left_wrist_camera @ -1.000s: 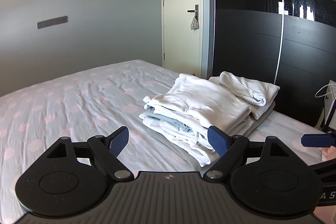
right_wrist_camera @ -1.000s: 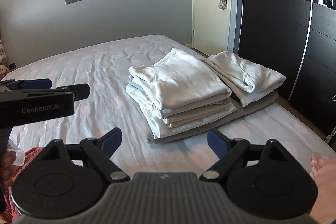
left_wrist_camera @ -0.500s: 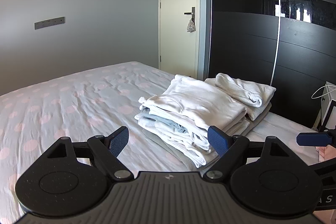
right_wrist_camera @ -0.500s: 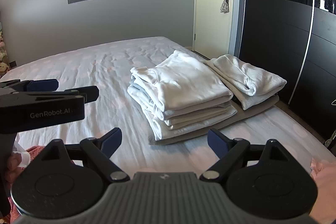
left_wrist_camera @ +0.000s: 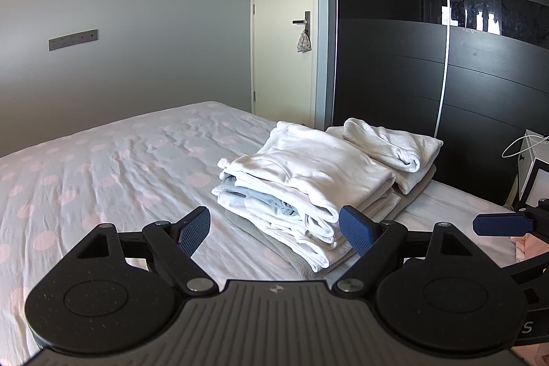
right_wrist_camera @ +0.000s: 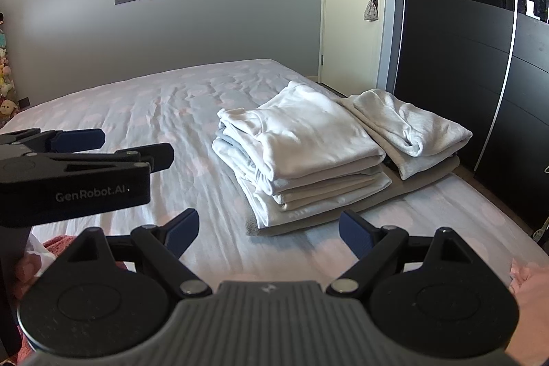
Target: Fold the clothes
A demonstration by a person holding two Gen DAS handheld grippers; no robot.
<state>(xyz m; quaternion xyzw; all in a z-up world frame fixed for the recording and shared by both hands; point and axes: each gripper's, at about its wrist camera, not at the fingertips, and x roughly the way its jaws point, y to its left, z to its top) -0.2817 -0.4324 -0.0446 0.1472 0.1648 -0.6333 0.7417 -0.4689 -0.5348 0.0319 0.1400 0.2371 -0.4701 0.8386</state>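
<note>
A stack of folded white clothes [left_wrist_camera: 308, 174] [right_wrist_camera: 302, 139] lies on the right side of the bed, with a smaller folded pale garment [left_wrist_camera: 394, 143] [right_wrist_camera: 411, 122] beside it on a grey cloth. My left gripper [left_wrist_camera: 276, 228] is open and empty, held above the bed short of the stack; it also shows in the right wrist view [right_wrist_camera: 120, 146]. My right gripper [right_wrist_camera: 269, 230] is open and empty, also short of the stack; its tip shows in the left wrist view [left_wrist_camera: 501, 223]. Pink cloth [right_wrist_camera: 528, 280] lies at the near right edge.
The bed [left_wrist_camera: 103, 167] has a pale sheet with pink dots. A black wardrobe [left_wrist_camera: 446, 57] stands right behind the stack, a cream door [left_wrist_camera: 284, 23] beyond it. A reddish cloth [right_wrist_camera: 58, 242] lies near left. A white bag [left_wrist_camera: 532, 167] stands at right.
Both grippers have drawn back and risen slightly, so the stack sits a little farther off. Both stay open and empty.
</note>
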